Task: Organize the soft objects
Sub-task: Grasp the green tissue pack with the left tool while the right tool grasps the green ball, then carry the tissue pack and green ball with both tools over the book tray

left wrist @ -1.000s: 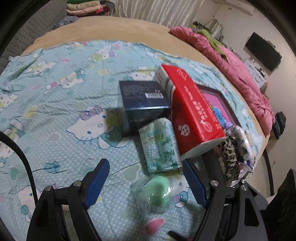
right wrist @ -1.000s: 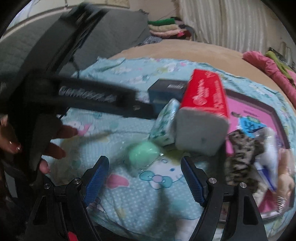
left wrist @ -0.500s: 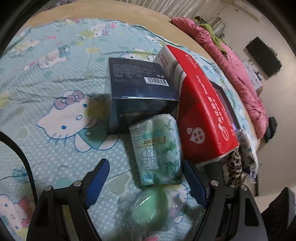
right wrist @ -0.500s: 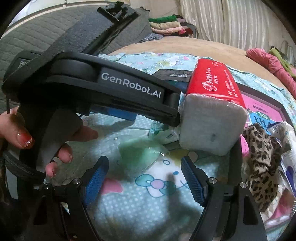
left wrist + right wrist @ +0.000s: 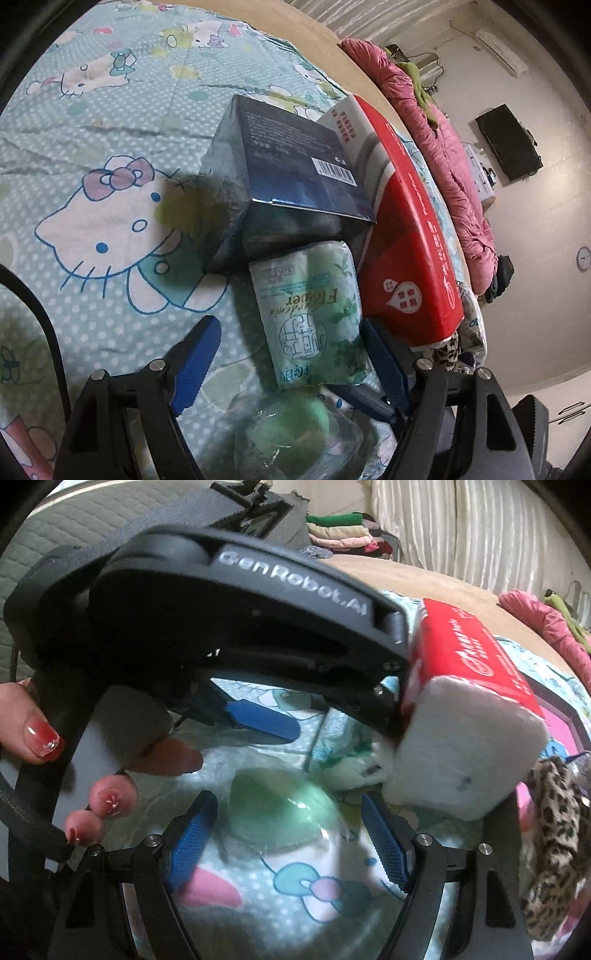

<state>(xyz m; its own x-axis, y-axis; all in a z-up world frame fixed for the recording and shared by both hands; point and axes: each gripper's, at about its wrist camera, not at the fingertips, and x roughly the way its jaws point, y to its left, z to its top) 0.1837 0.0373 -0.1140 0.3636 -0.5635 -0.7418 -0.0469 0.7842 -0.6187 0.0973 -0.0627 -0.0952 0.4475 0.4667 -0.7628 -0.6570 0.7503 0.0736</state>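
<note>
Both grippers have dropped closer to the pile since a second ago, and the boxes now loom much larger in my left view. From the left wrist, my left gripper (image 5: 288, 363) has its jaws wide and closing slightly, the green tissue pack (image 5: 310, 317) lying between them with a gap at the left pad; whether the right pad touches it I can't tell. Just behind it sits the dark blue box (image 5: 291, 177), with the red tissue pack (image 5: 406, 236) pressed alongside on the right, so room is tight there, while the cartoon-print blanket (image 5: 92, 206) lies open to the left. Pink bedding (image 5: 450, 162) runs along the far edge of the bed. From the right wrist, my right gripper (image 5: 288, 834) is also wide and narrowing a touch, straddling the green sponge (image 5: 280, 812) in clear wrap without pinching it. Overhead, the left gripper's black body crowds that view, with the person's hand (image 5: 48, 738) on its handle. A leopard-print cloth (image 5: 554, 830) lies at the right edge.
</note>
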